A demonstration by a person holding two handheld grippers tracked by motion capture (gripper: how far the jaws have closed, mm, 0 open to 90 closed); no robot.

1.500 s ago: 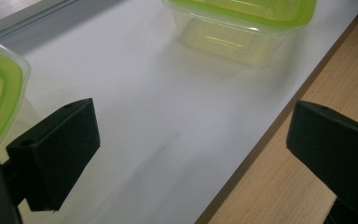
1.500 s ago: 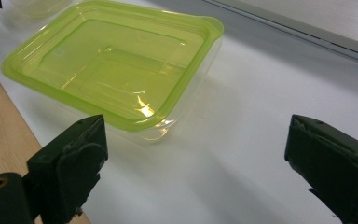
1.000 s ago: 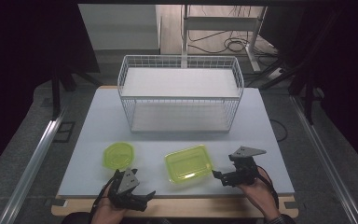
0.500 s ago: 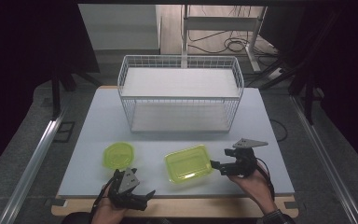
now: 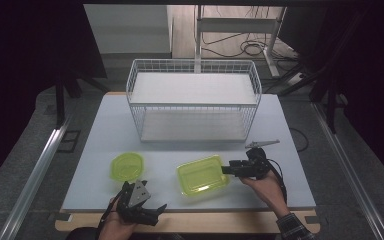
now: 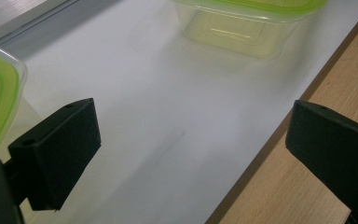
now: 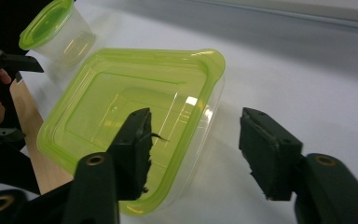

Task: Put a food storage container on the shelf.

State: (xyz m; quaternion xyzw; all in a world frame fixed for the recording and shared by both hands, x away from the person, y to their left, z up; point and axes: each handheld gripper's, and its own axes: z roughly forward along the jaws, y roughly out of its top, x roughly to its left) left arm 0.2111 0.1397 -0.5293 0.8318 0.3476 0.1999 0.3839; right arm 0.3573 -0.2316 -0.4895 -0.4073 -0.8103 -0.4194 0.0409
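I count two lime-lidded plastic tubs on the white table point(image 5: 290, 150): a rectangular container point(image 5: 202, 175) near the front middle, and a smaller round container point(image 5: 127, 166) to its left, well apart from it. Both are clear-walled with their lids on, and I can see nothing inside either one. Beyond them, toward the far edge, stands one white wire basket point(image 5: 194, 102) with two tiers; both of its shelves look bare.

I hold two grippers. My right gripper point(image 5: 226, 170) lies low at the right end of the rectangular container, pointing left at it. Its jaws have just been closing, and the near right edge of the container is now between them: in the right gripper view one jaw sits over the green lid and the other stands outside the clear wall, with a gap still showing on that outer side. They are half drawn in but not yet pressing on the tub.

My left gripper point(image 5: 156, 209) rests at the near edge of the table, just in front of the round container, by the bare wooden strip point(image 5: 220, 222). Its jaws stand wide apart with nothing between them; in the left gripper view I see only table surface in the gap, the round container at the left and the rectangular container farther off.
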